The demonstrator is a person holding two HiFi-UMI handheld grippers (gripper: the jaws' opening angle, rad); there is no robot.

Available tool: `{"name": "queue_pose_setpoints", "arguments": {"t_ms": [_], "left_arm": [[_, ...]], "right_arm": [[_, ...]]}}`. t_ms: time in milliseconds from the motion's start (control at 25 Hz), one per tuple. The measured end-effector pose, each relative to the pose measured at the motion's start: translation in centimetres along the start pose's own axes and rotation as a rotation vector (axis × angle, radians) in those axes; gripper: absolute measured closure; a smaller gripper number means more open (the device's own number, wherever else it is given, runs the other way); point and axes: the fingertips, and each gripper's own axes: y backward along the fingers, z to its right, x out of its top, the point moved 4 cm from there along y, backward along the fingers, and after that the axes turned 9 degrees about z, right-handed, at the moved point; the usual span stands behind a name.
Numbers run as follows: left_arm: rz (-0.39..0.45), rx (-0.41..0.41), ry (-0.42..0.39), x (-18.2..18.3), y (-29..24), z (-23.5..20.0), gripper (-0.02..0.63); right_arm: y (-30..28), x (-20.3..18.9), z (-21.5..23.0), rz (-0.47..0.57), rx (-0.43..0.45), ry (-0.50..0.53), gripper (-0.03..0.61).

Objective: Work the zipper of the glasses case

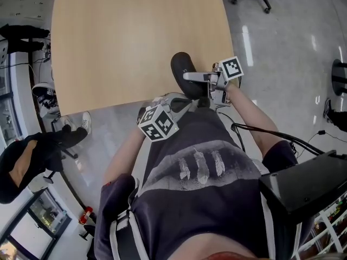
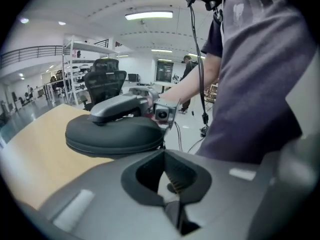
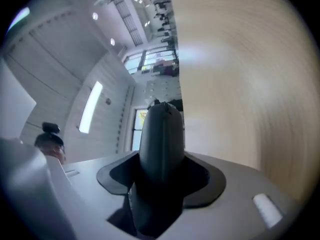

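Tabletop (image 1: 135, 42) pale wood, glossy grey floor (image 1: 282, 53); right hand-held gripper (image 1: 191, 79) clamps glasses case (image 1: 180, 65), left hand-held gripper (image 2: 174, 206) closed.

The glasses case (image 1: 182, 69) is matte black. The counter (image 1: 135, 37) is pale tan wood grain, the floor (image 1: 282, 47) glossy grey.

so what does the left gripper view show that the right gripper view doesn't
Only the left gripper view: the left gripper with its jaws together, the glasses case seen side-on with the right gripper clamped over it, the person's shirt and an office chair.
Only the right gripper view: the case seen end-on, filling the gap between the right gripper's jaws.
Both: the case and the wooden table.
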Motion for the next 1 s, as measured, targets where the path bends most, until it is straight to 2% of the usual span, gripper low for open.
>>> {"name": "queue_pose_setpoints", "arguments": {"t_ms": [80, 120, 200, 360, 520, 720, 880, 1000], "left_arm": [[-0.029, 0.026, 0.000, -0.8, 0.3, -0.6, 0.618], [-0.035, 0.038, 0.007, -1.1, 0.6, -1.0, 0.618], [-0.032, 0.053, 0.022, -1.3, 1.0, -1.4, 0.618], [-0.059, 0.084, -0.002, -2.0, 1.2, -2.4, 0.617], [-0.034, 0.198, 0.102, -3.2, 2.7, -5.6, 0.617], [-0.048, 0.274, 0.171, -4.1, 2.7, -8.4, 0.617], [-0.014, 0.331, 0.278, -4.8, 3.0, -10.1, 0.615], [-0.012, 0.345, 0.289, -4.8, 3.0, -10.9, 0.615]], "right_arm": [[-0.4, -0.3, -0.2, -0.112, -0.086, 0.110, 0.321], [-0.6, -0.4, -0.3, -0.149, -0.112, 0.135, 0.321], [-0.6, -0.4, -0.3, -0.164, -0.128, 0.128, 0.321], [-0.4, -0.4, 0.3, -0.173, -0.162, 0.126, 0.319], [-0.4, -1.3, 0.6, -0.234, -0.188, 0.151, 0.318], [0.7, -1.3, 2.1, -0.208, -0.297, 0.112, 0.316], [0.9, -1.9, 2.1, -0.234, -0.289, 0.094, 0.314], [0.7, -2.1, 2.3, -0.204, -0.270, 0.061, 0.314]]}}
